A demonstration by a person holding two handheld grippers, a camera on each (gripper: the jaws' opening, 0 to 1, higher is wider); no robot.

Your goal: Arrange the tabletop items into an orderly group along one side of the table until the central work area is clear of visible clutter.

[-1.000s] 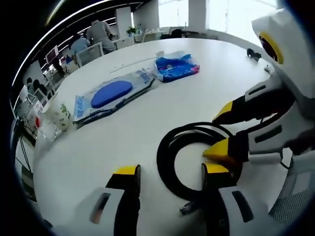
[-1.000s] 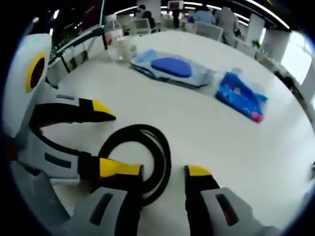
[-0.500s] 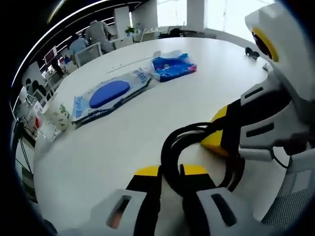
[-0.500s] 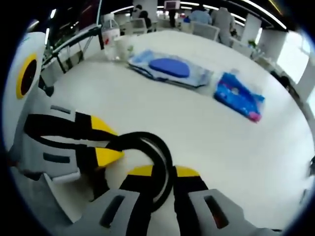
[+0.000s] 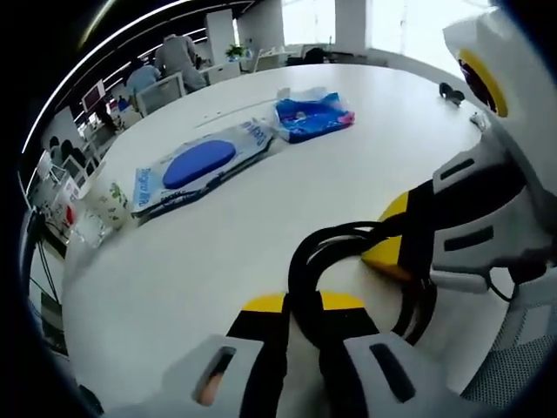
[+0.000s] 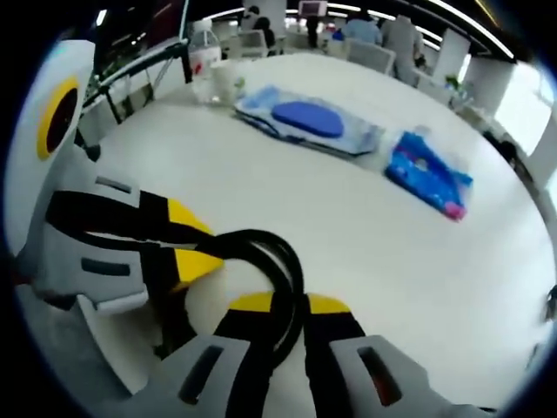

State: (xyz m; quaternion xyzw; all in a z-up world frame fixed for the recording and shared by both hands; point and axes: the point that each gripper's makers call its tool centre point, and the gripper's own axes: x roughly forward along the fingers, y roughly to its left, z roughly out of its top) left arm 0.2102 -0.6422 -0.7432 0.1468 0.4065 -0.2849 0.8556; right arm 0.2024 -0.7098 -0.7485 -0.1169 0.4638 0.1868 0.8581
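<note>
I have both tools on the coiled black cable, which lies on the white bench close in front of me, at about 6 o'clock in both views. My left hand-held gripper has its yellow-tipped jaws pinched together on one side of the loop, and my right hand-held gripper is clamped on the opposite side. I judge that holding it at two points keeps the coil from springing open or trailing when it goes to the edge group.

The cable is smooth, rubbery and matte, wound in a few stacked turns. It should flex easily but wants to uncoil.

Farther out, at about 11 o'clock in the left gripper view, lies a flat clear packet with a blue oval pad inside, glossy and crinkled. Beyond it, near 12 o'clock, sits a smaller blue plastic pouch, rumpled and soft. At about 9 o'clock by the bench edge stands what looks like a clear cup with green print, though the fisheye blur leaves me unsure.
</note>
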